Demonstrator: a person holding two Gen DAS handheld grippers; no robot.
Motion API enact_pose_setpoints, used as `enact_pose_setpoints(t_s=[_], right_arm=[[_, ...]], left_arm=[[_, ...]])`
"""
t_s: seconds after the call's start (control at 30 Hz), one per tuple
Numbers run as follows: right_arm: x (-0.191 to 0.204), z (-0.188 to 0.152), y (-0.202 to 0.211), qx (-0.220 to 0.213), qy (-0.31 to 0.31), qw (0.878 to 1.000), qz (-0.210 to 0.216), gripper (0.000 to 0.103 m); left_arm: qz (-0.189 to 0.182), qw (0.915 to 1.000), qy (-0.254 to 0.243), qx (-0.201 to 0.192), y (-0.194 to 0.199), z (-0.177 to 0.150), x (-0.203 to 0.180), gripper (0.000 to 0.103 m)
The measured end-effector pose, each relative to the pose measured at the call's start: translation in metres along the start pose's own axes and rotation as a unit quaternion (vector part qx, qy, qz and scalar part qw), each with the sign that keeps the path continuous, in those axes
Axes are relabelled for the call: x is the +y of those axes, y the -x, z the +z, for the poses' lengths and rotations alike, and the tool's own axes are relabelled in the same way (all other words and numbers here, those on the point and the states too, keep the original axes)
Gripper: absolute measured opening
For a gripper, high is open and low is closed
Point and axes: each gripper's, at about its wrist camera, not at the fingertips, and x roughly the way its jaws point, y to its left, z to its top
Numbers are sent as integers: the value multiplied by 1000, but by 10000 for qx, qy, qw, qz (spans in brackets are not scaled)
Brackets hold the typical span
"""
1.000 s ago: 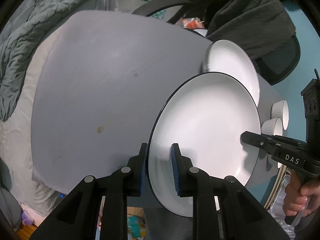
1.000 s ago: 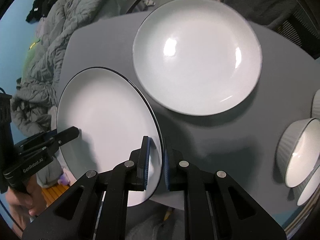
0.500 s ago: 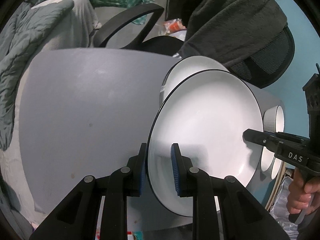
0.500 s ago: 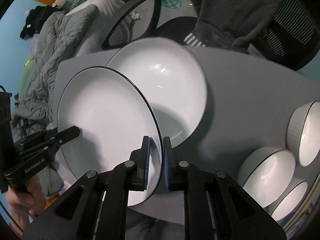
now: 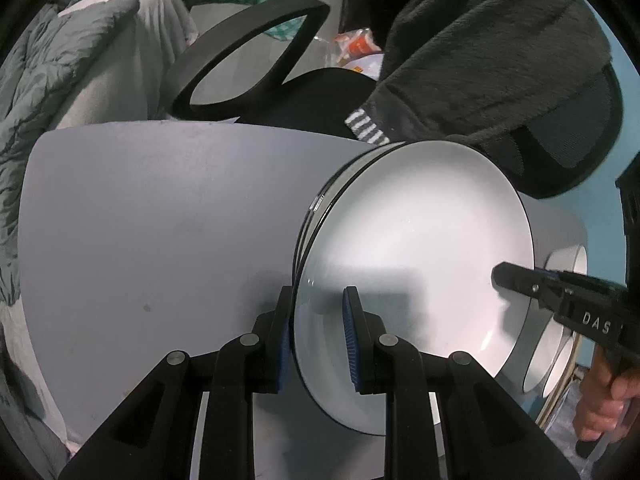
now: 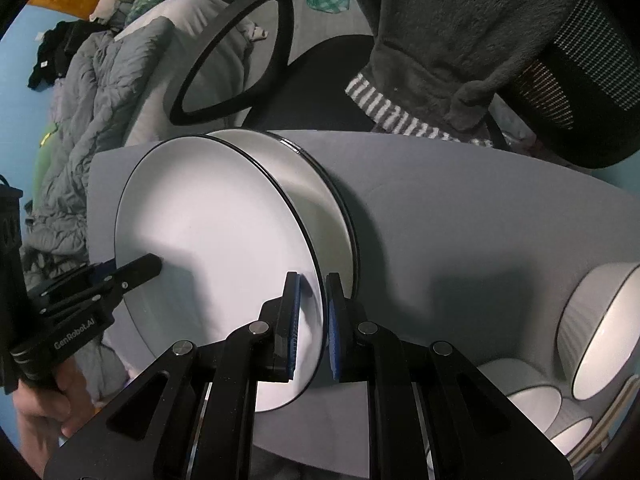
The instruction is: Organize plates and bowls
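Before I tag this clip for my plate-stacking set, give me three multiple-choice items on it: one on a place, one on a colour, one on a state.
1. Where is the held plate?
A. Over the second plate
B. On the chair
C. Among the bowls

2. What colour is its rim line?
A. Red
B. Black
C. Gold

3. How is it held?
A. Left gripper alone
B. Right gripper alone
C. Both grippers

Key:
1 A: the second plate lies on the table just beneath it.
2 B: a thin black line edges the white plate.
3 C: the left gripper and the right gripper each clamp an opposite edge.
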Motion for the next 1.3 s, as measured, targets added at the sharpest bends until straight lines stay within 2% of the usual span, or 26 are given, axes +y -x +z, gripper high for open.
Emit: enact_pose_setpoints(t_s=[0.57, 0.7, 0.87, 1.13, 1.27, 1.3], right_arm=[[-8, 9, -8, 116, -97, 9999, 25, 12], [-9, 11, -8, 137, -153, 9998, 29, 14], [-6, 11, -7, 186, -175, 9996, -73, 16], [-2, 10, -5, 207, -431, 9989, -23, 36], [7, 7, -2, 135, -400, 9991, -17, 58], [9, 7, -1, 121, -382, 9992, -40, 60]], left_arm=[[114, 9999, 59, 93, -16, 8, -1, 24], [58, 9999, -73, 128, -17, 9, -5, 35], [127, 9998, -126, 116, -17, 7, -9, 40], [223, 9994, -251, -22, -8, 1, -16, 49], [242, 9990, -357, -72, -3, -3, -20, 50], [245, 9990, -375, -78, -2, -4, -21, 51]])
